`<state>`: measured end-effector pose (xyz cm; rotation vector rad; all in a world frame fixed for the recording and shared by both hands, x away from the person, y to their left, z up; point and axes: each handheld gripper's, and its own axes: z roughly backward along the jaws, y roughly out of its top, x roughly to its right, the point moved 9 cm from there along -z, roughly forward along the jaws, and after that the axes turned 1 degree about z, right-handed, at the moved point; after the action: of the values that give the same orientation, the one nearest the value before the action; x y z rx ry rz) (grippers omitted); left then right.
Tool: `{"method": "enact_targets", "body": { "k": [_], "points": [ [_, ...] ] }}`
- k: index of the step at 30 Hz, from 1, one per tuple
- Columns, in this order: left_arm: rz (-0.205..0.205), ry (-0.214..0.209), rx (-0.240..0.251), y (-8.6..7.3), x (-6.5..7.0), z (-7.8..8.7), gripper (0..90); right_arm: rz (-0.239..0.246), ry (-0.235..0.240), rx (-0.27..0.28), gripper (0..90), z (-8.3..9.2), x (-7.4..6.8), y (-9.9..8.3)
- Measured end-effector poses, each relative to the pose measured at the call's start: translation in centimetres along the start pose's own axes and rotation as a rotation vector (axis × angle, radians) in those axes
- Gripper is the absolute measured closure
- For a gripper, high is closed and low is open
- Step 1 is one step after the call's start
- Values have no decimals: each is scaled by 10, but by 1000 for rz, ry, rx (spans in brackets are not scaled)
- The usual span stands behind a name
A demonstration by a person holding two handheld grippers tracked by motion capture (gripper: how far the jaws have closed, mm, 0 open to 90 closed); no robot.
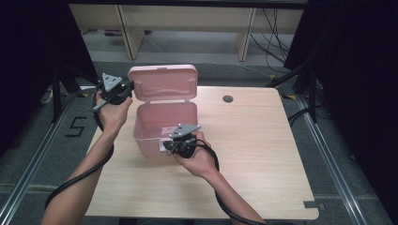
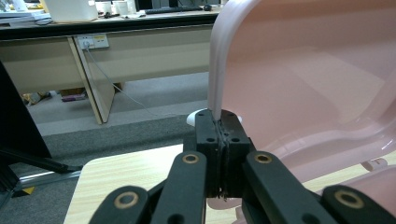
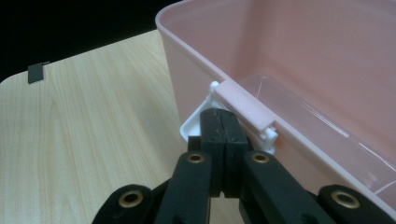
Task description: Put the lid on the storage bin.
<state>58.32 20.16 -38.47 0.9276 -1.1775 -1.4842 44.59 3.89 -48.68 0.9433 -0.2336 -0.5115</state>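
Observation:
A pink plastic box [image 1: 149,140] stands open on the wooden table [image 1: 263,150], its lid [image 1: 162,84] raised upright at the back. My left gripper [image 1: 131,86] is at the lid's left edge. In the left gripper view the jaws [image 2: 219,122] are shut on the thin rim of the lid [image 2: 303,70]. My right gripper [image 1: 165,146] is at the box's front wall. In the right gripper view its jaws [image 3: 223,114] are shut, tips against the white latch [image 3: 190,128] under the pink catch [image 3: 245,105] of the box [image 3: 327,56]. The box interior looks empty.
A round cable hole [image 1: 228,99] lies in the table behind the box to the right. A small dark patch [image 1: 312,204] marks the near right corner. Desk legs [image 1: 129,33] and cables stand on the floor beyond, and black frames flank both sides.

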Motion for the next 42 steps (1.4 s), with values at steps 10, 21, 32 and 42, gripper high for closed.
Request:
{"method": "enact_targets", "body": {
  "k": [10, 21, 32, 42],
  "points": [
    [-6, 0, 0, -1, 1, 3, 884, 0, 0, 0, 900, 0, 0, 0],
    [-9, 1, 4, -2, 1, 4, 884, -3, 4, -2, 900, 0, 0, 0],
    [-20, 2, 3, -3, 2, 7, 883, 2, 4, -2, 900, 0, 1, 0],
    [-27, 4, 4, -5, 3, 9, 883, 2, 5, -2, 900, 0, 1, 0]
  ]
}}
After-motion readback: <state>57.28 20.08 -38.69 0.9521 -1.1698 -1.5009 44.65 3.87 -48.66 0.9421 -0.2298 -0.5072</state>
